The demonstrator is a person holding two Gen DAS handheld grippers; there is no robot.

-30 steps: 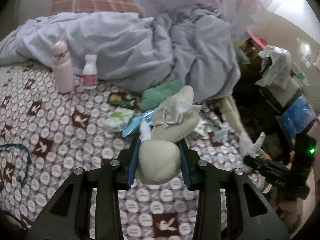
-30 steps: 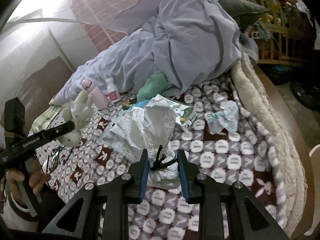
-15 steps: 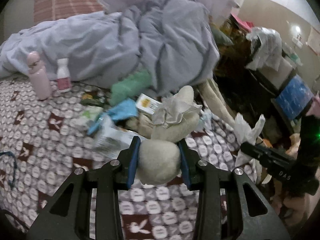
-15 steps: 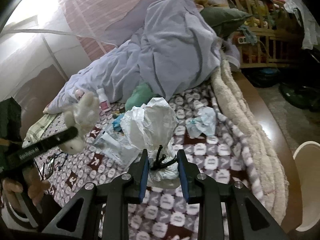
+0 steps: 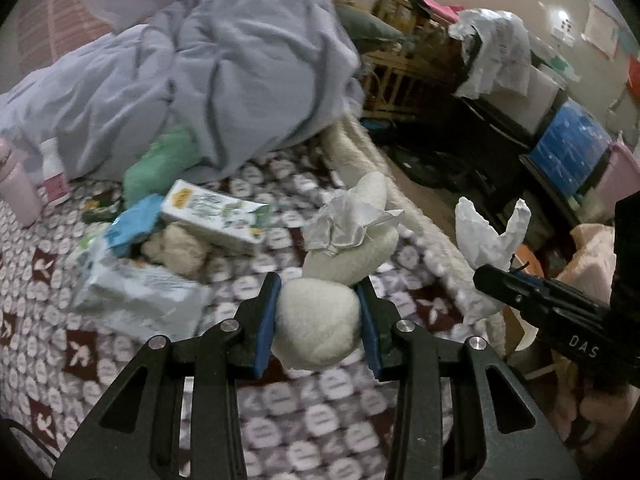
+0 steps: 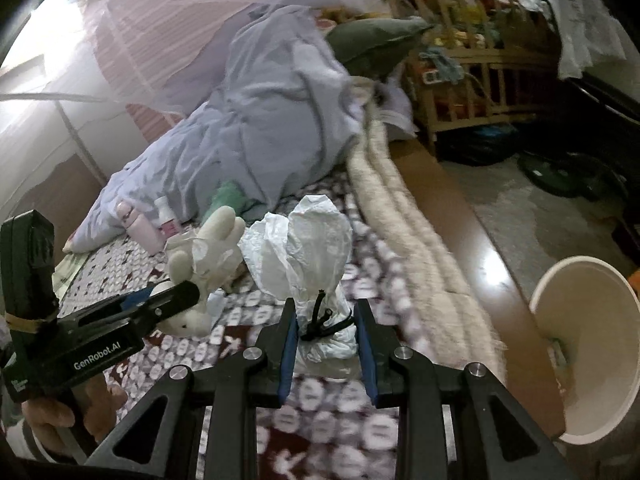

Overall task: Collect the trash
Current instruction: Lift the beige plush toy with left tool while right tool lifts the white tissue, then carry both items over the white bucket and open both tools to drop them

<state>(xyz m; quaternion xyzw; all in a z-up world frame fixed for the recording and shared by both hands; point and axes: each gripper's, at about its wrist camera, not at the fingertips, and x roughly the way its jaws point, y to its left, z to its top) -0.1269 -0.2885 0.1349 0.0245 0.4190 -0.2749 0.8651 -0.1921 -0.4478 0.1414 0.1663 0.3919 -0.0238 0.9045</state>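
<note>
Two grippers: each black two-finger tool with blue pads is closed on a load, both held above the patterned bedspread.
Left gripper: jaws clamped on a cream plush rabbit toy with a crumpled grey-white tissue lying on its upper part; the toy bulges between the blue pads.
Right gripper: jaws pressed against the knotted neck of a white crumpled plastic trash bag, tied with a black cord; the bag's top stands upright above the fingers.
Trash on the bed: a white printed carton, a blue wrapper and a pale plastic pack lie close together on the maroon-and-white patterned bedspread, left of the toy.
Bin: a cream round plastic bin stands on the floor, beside the bed's wooden edge, right of the bag.
Bedding: a rumpled lavender duvet lies heaped behind the litter, with a green cloth at its near edge.
Bottles: a pink bottle and a small white bottle stand side by side by the duvet.
</note>
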